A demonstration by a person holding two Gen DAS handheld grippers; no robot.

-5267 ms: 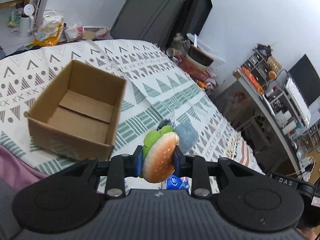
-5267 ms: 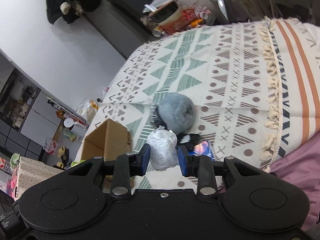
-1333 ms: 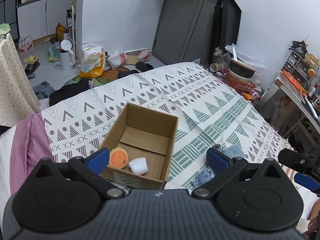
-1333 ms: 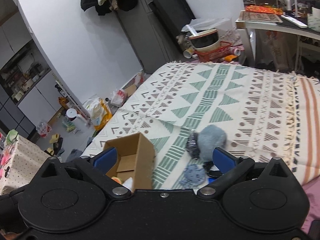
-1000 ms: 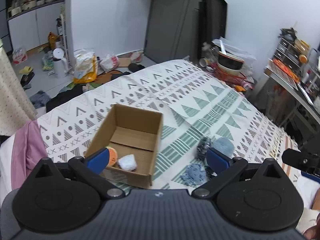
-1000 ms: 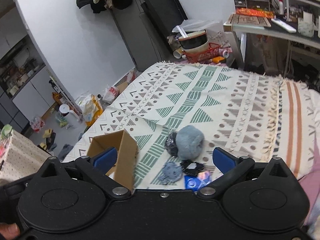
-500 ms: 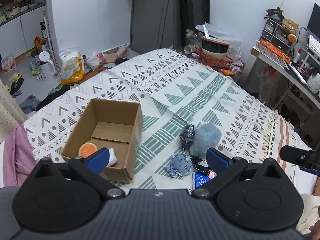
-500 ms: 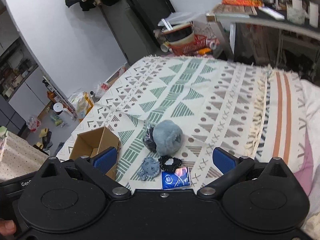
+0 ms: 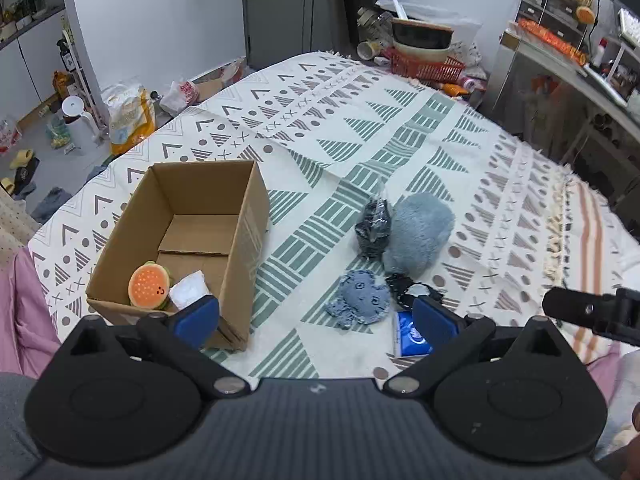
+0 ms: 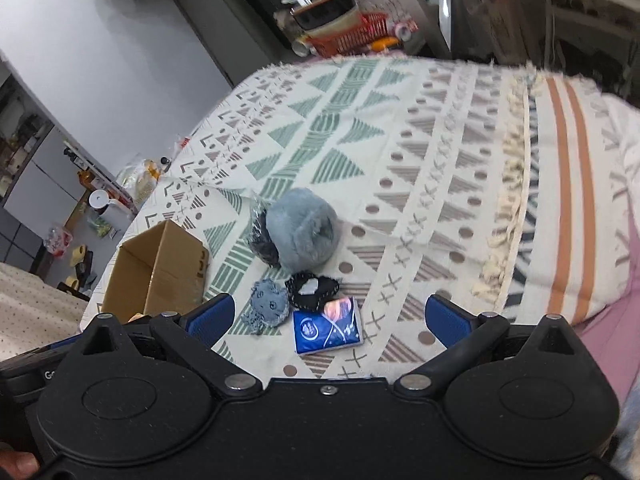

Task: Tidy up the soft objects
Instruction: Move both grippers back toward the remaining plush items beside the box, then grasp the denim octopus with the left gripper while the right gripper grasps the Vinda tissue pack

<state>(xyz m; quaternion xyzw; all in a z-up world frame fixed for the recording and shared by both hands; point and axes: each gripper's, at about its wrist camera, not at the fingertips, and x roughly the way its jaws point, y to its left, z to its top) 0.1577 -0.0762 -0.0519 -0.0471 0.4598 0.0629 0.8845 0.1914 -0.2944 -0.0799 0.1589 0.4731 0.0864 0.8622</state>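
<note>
Burger plush [image 9: 148, 287] and white wad [image 9: 188, 289] lie in box [image 9: 244, 236].

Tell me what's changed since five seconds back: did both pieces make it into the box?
Yes. The left tongs released the burger plush and the right tongs the white bundle; both now lie in the cardboard box, tongs open and pulled back. The blue pile on the bedspread stayed put.

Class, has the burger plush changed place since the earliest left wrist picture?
Yes. The burger plush, earlier clamped in the left gripper outside the cardboard box, now lies inside it, beside the white bundle.
</note>
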